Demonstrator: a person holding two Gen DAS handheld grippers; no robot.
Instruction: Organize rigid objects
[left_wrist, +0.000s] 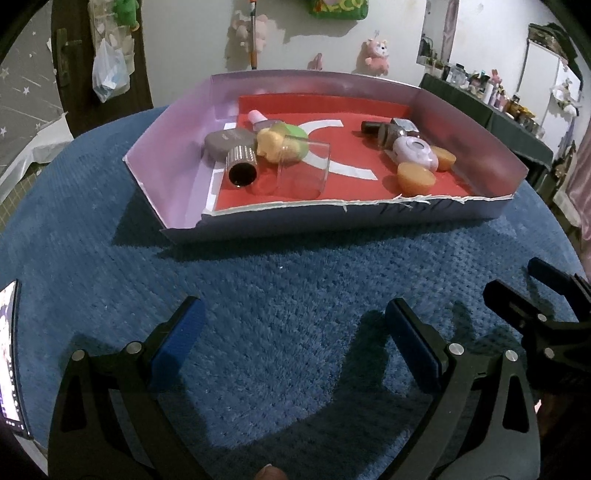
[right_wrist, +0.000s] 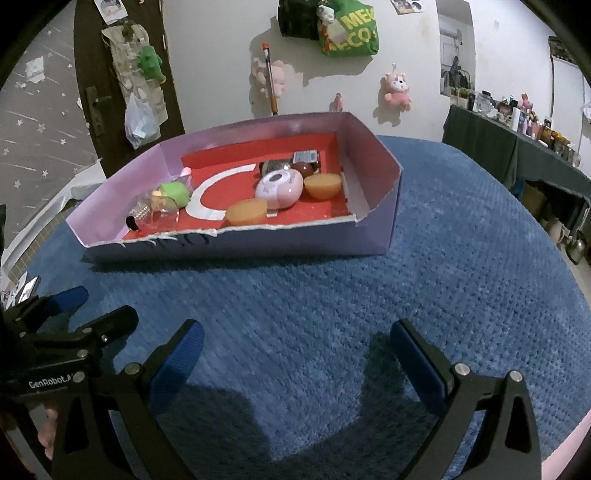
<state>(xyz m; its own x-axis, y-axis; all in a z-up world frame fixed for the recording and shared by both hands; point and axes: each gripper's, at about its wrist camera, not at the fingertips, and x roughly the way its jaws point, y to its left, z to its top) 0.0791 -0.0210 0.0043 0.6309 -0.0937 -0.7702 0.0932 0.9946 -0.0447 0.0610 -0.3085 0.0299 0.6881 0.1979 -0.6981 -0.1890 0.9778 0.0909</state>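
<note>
- The shallow cardboard box (left_wrist: 177, 155), lilac walls and red floor, sits on the blue carpet-like cover (left_wrist: 295, 295) toward its far edge.
- At the box's left end lie a grey case (left_wrist: 225, 142), a ribbed metal cap (left_wrist: 242, 164), a yellow-green toy (left_wrist: 280, 142) and a clear plastic cup (left_wrist: 301, 168) on its side, bunched and touching.
- At the right end lie a lilac round gadget (right_wrist: 279, 188), two orange domes (right_wrist: 246, 211) and what may be dark bottles.
- The left gripper (left_wrist: 295, 339) and right gripper (right_wrist: 297, 354) hover near the cover's near edge, fingers spread wide, holding nothing.
</note>
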